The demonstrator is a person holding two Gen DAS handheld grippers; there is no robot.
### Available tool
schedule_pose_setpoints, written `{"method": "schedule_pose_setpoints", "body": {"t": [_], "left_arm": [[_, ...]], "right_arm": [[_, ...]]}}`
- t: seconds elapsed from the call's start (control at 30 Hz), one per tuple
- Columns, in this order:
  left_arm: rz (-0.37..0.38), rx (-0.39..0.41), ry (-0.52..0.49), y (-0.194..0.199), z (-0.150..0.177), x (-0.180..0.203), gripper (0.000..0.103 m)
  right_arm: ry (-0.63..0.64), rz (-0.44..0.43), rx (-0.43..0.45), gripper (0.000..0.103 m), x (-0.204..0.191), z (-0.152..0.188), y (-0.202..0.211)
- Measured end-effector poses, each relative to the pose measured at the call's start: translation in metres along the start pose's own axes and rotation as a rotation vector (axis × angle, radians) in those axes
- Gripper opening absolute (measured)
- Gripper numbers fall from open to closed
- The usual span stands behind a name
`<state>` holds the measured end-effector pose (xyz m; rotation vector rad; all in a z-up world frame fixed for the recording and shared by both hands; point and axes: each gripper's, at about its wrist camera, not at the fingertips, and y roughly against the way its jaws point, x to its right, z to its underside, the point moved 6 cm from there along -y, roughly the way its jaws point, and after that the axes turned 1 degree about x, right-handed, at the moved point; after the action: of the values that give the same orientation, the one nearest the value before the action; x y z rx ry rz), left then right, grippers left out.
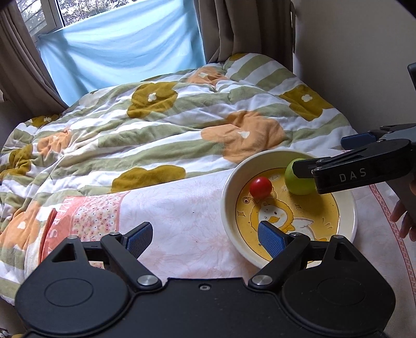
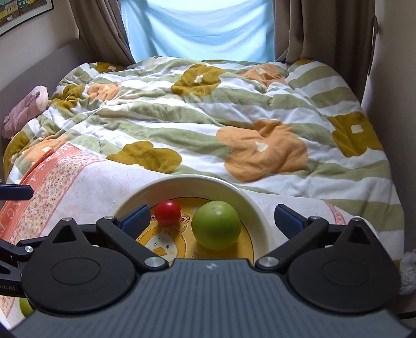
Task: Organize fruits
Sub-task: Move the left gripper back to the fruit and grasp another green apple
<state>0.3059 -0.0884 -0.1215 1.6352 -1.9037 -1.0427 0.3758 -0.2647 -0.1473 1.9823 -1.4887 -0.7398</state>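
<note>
A cream round plate (image 2: 256, 208) with a yellow duck picture sits low in the frame on the bed. In it lie a smooth green apple (image 2: 216, 225) and, left, a small glossy red tomato (image 2: 168, 212), apart. Both right tongs (image 2: 212, 221) and left tongs (image 1: 205, 238) gape empty.

Light: soft daylight, admitted through the window (image 1: 46, 15).
Shadows: faint.
Edges: bent, darkened by fisheye.
Focus: sharp.

2 fruits (image 2: 215, 225), 1 bowl (image 2: 256, 208)
</note>
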Motion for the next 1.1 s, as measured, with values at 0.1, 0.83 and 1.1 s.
{"method": "schedule_pose_setpoints", "body": {"t": [0.1, 0.83, 1.1], "left_arm": [[0.000, 0.028, 0.002, 0.015, -0.001, -0.003, 0.091], [0.064, 0.207, 0.035, 0.142, 0.068, -0.036, 0.096], [0.075, 0.237, 0.021, 0.169, 0.100, -0.049, 0.096]], "right_arm": [[0.002, 0.018, 0.026, 0.103, -0.005, -0.005, 0.021], [-0.086, 0.137, 0.107, 0.103, -0.088, 0.039, 0.185], [-0.130, 0.190, 0.136, 0.103, -0.123, 0.071, 0.222]]}}
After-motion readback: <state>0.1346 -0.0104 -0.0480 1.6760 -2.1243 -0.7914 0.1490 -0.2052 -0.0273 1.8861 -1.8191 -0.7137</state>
